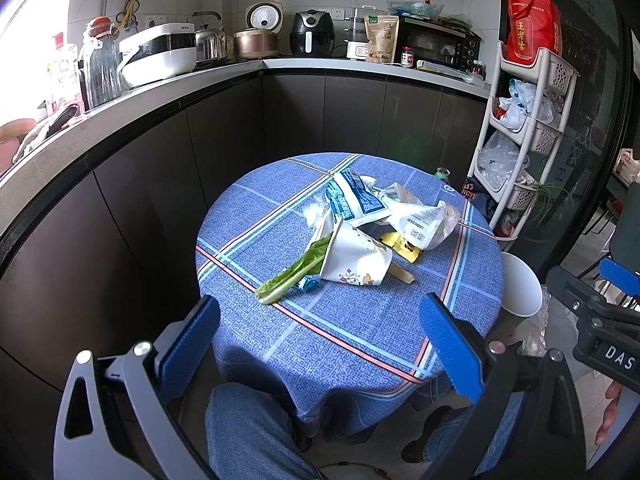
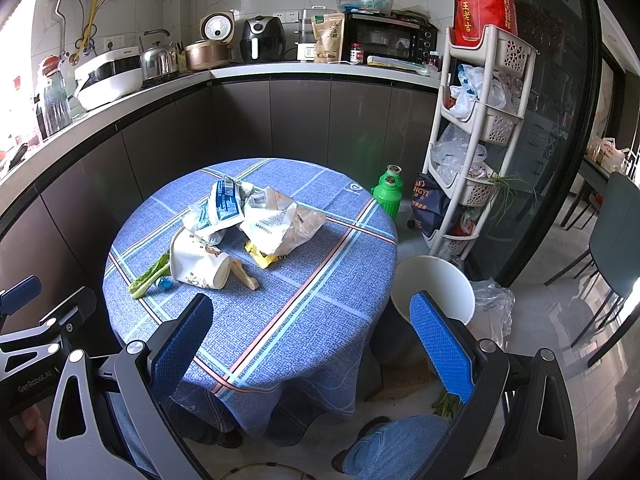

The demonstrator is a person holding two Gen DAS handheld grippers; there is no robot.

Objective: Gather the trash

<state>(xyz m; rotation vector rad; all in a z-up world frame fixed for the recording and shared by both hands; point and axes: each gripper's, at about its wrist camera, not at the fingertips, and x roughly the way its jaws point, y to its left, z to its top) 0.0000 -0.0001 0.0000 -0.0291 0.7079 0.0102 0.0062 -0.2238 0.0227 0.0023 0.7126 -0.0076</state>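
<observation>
The left gripper (image 1: 320,344), with blue ribbed pads on grey arms, hangs with its jaws spread wide and nothing between them, above the near edge of a round table (image 1: 344,320) covered in a blue cloth with pale and pink stripes. The trash lies in a loose heap around the table's middle and toward its far edge. Leftmost is a green lettuce leaf (image 1: 294,272), its stalk pointing to the near-left edge, with a small teal wrapper (image 1: 308,283) touching it. Just beside it lies a crumpled white paper cup with printed figures (image 1: 356,258), tipped on its side, and a pale stick-like scrap (image 1: 402,274) pokes out at its right. Behind the cup sits a blue-and-white plastic packet (image 1: 352,202); right of that, a crinkled white printed bag (image 1: 424,220) rests over a yellow wrapper (image 1: 404,246). On the floor off the table's right edge stands a round white plastic bin (image 2: 434,286). The right gripper (image 2: 314,340) is likewise gaping wide and empty, over the table's near-right edge.
</observation>
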